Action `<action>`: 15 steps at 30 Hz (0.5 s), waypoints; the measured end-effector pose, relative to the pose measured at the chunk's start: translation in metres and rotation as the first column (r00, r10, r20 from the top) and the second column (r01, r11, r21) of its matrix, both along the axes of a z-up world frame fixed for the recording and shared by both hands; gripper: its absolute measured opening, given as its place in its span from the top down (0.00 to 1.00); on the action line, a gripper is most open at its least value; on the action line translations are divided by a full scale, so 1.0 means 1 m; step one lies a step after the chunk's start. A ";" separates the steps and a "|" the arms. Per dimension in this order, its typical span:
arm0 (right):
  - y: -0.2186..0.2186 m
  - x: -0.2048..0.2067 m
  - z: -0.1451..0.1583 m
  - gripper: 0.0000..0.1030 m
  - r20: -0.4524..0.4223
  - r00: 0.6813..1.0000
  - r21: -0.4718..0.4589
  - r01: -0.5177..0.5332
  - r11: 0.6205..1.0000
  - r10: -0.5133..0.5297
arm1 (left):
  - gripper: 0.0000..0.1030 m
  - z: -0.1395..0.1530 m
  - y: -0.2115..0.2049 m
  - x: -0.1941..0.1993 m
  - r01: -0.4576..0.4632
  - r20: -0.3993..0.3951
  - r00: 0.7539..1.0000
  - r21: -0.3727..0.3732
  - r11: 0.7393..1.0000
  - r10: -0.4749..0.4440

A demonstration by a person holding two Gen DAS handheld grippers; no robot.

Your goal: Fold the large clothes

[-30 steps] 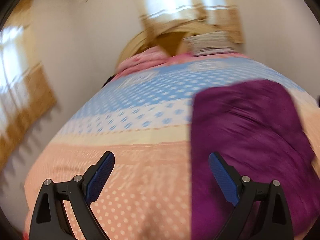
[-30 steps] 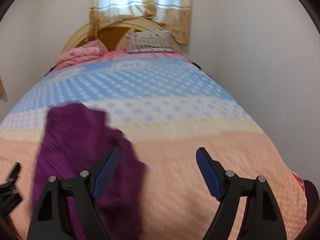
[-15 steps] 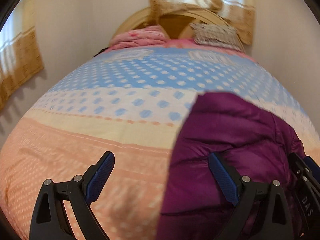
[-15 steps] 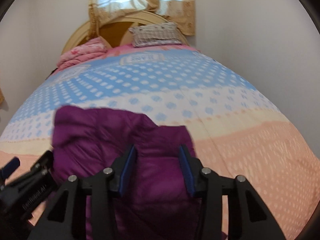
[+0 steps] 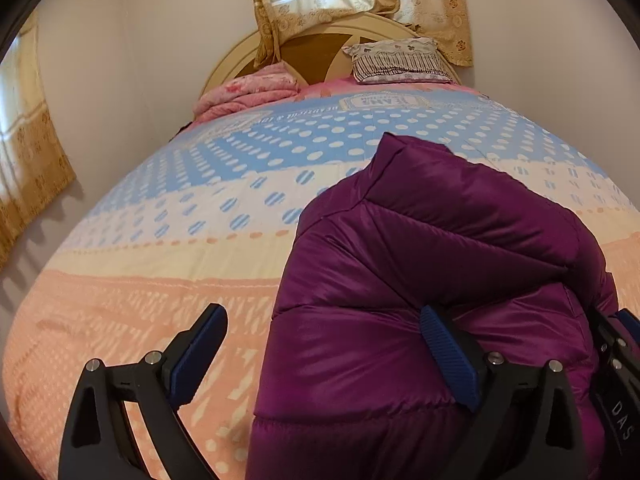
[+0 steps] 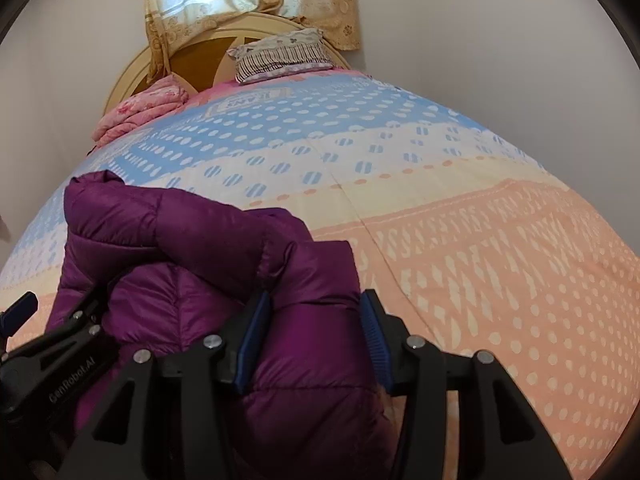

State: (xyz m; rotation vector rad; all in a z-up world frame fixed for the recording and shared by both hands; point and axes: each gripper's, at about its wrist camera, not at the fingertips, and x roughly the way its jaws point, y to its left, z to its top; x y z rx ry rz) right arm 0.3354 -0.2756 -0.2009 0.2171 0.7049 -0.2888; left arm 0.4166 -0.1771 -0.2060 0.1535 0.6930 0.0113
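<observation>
Left wrist view: the left claw (image 5: 324,354) is spread wide and grips nothing. Its left finger hangs over the bare bedspread (image 5: 140,292); its right finger lies against the purple padded jacket (image 5: 420,280), so the jacket's left edge falls between the two fingers. The jacket lies bunched on the near half of the bed, its long axis running away toward the headboard (image 5: 320,46), and mostly to the right of this claw. The other tool's black body shows at the right edge, against the jacket.

Right wrist view: the right claw (image 6: 316,340) is narrowed around a thick fold of the jacket (image 6: 200,280) at its right edge, both blue pads against the fabric, pinching it. The bulk of the jacket spreads left and away from this claw. A pillow (image 6: 280,56) and a pink blanket (image 6: 140,108) sit far off at the head of the bed.

Judged from this, the right claw has the working hold; the left one is placed to close on the opposite edge.
</observation>
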 end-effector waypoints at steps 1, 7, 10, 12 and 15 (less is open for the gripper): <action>0.000 0.001 -0.002 0.52 -0.002 1.000 -0.001 0.001 1.000 -0.001 | 0.04 -0.001 0.001 0.000 -0.002 -0.002 1.000 -0.007 1.000 0.002; 0.003 0.007 -0.008 0.50 -0.027 1.000 -0.025 0.000 1.000 0.000 | 0.04 -0.009 0.002 0.002 -0.009 -0.026 1.000 -0.027 1.000 0.008; 0.004 0.011 -0.011 0.50 -0.042 0.999 -0.028 -0.004 1.000 0.003 | 0.04 -0.011 0.002 0.005 -0.012 -0.037 0.999 -0.033 0.999 0.011; 0.004 0.012 -0.012 0.50 -0.050 0.999 -0.031 -0.005 0.999 0.004 | 0.04 -0.011 0.003 0.007 -0.012 -0.045 0.999 -0.040 0.999 0.010; 0.004 0.014 -0.014 0.49 -0.061 0.998 -0.037 -0.007 0.999 0.005 | 0.03 -0.013 0.004 0.008 -0.012 -0.053 0.999 -0.045 0.999 0.010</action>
